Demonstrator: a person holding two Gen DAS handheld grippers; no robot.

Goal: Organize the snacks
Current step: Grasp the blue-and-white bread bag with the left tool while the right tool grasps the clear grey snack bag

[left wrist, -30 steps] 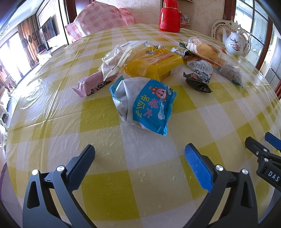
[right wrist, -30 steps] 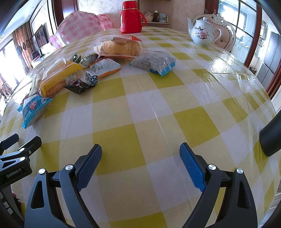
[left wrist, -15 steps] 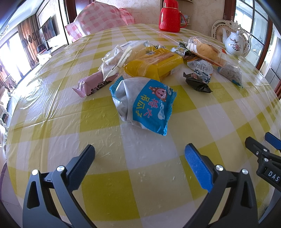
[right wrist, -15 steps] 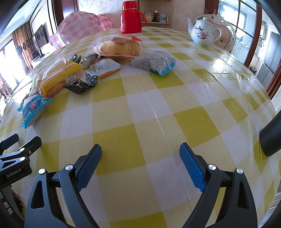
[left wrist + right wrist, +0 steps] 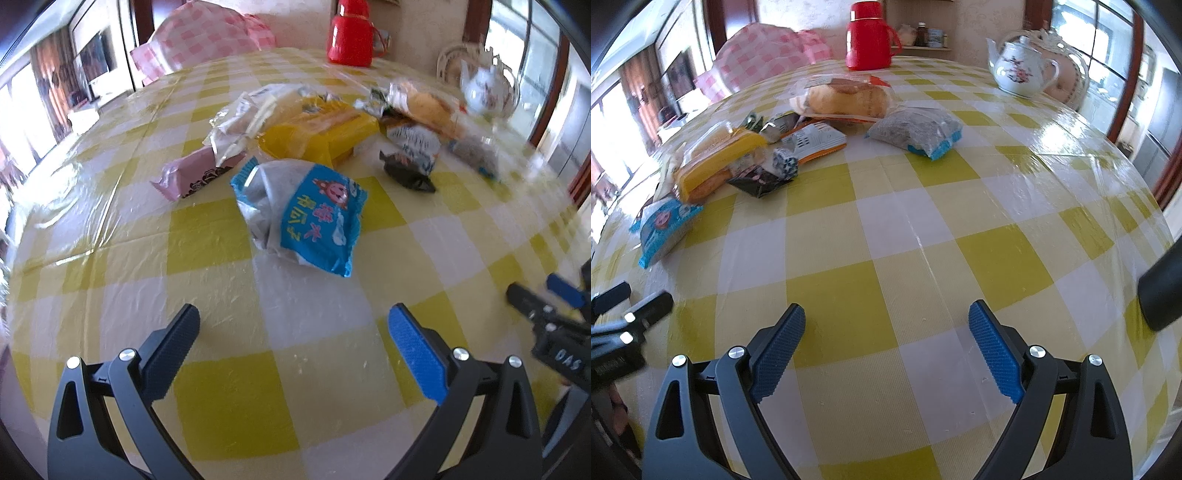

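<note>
Snack packs lie scattered on a yellow-and-white checked tablecloth (image 5: 122, 266). A blue-and-silver packet (image 5: 303, 214) lies nearest, just ahead of my left gripper (image 5: 293, 332), which is open and holds nothing. Behind that packet are a pink bar (image 5: 192, 177), a yellow bread pack (image 5: 321, 136) and a small black packet (image 5: 406, 173). In the right wrist view my right gripper (image 5: 886, 332) is open over bare cloth. Farther off there lie a bagged bread loaf (image 5: 846, 99), a grey pack with a blue edge (image 5: 919, 129) and the blue-and-silver packet (image 5: 665, 225) at the left.
At the table's far side stand a red thermos (image 5: 868, 35) and a white teapot (image 5: 1019, 68). A pink checked bundle (image 5: 207, 40) sits beyond the far edge. The right gripper's tip (image 5: 546, 317) shows at the right of the left wrist view.
The left wrist view has shifted slightly and blurred, so the left gripper is moving. The right view has moved a little toward the snacks. Both grippers stay open.
</note>
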